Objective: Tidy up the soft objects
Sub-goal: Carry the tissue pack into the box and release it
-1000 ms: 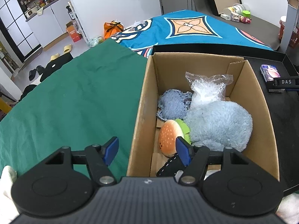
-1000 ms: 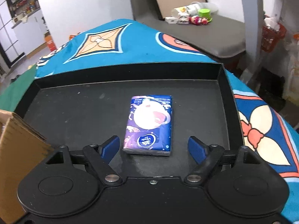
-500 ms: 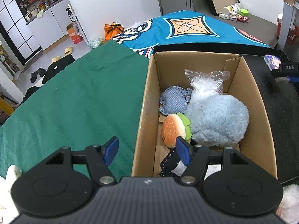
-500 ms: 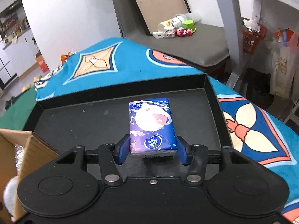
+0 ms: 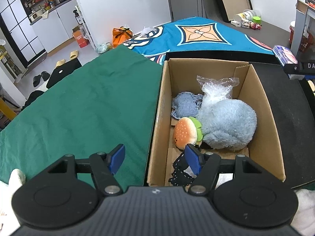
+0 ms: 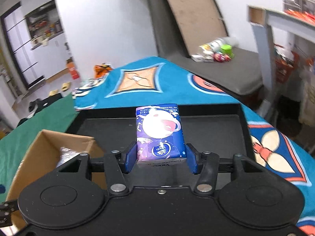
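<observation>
The right gripper (image 6: 161,160) has its jaws pinching a blue tissue pack (image 6: 159,132) by its two long sides, having just closed on it; the pack stands clear above the black tray (image 6: 213,129), its far end tipped upward. From the left wrist view the same pack (image 5: 285,56) shows at the far right, above the tray's (image 5: 285,102) far edge.

The left gripper (image 5: 155,159) hangs with its jaws spread and nothing between them, straddling the near left wall of the cardboard box (image 5: 157,118): one blue pad over the green cloth (image 5: 88,106), the other over the inside of the box.

In the box lie a fluffy pale-blue plush (image 5: 226,125), a burger toy (image 5: 186,133) touching its left side, a denim piece (image 5: 186,107) farther back, a crumpled clear plastic bag (image 5: 215,92) against the far wall, and a black lace-trimmed item (image 5: 180,173) at the near end.

The box sits between the green cloth on the left and the black tray on the right, with a blue patterned cover (image 5: 198,33) beyond.
</observation>
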The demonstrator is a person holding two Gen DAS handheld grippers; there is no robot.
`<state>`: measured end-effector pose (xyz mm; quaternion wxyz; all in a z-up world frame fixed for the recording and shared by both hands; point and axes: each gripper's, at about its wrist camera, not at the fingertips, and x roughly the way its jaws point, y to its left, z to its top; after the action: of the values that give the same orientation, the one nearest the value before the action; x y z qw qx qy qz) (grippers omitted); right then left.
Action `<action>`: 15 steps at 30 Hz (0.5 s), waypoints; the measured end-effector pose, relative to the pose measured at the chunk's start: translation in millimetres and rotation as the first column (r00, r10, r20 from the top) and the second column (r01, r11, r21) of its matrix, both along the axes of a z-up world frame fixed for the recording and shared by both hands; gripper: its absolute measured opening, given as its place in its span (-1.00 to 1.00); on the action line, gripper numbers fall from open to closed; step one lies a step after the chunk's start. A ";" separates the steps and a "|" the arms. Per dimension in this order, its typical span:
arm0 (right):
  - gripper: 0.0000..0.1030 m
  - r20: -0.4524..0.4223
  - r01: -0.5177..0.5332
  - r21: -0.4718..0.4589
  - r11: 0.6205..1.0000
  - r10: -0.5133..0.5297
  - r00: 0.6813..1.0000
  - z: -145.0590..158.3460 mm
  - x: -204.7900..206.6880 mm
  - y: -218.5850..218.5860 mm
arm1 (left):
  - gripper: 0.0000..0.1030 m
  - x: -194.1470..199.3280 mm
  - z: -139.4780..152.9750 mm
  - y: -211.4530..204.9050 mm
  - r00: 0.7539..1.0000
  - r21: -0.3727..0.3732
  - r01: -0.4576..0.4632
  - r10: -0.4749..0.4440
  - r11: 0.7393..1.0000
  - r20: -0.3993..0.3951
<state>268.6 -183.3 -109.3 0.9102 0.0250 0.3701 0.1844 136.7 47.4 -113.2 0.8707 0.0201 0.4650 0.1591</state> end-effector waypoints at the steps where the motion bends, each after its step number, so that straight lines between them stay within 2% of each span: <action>1: -0.02 0.003 -0.019 0.006 1.000 0.019 1.000 2.7 -1.0 2.8 | 0.28 -0.5 0.1 0.3 1.000 0.002 -0.001 0.001 1.000 0.000; 8: -0.02 0.026 -0.131 0.029 0.991 0.131 0.991 20.9 -11.9 24.0 | 0.27 -3.2 2.9 6.7 1.000 -0.001 -0.010 0.010 1.000 0.013; 15: -0.02 0.040 -0.213 0.031 0.976 0.212 0.976 32.8 -21.4 41.3 | 0.13 -4.1 0.6 11.6 1.000 -0.027 0.000 0.001 1.000 0.020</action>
<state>247.3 -142.0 -76.5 0.8912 -0.0022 0.3508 0.2876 132.6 59.0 -112.6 0.8755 0.0066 0.4583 0.1532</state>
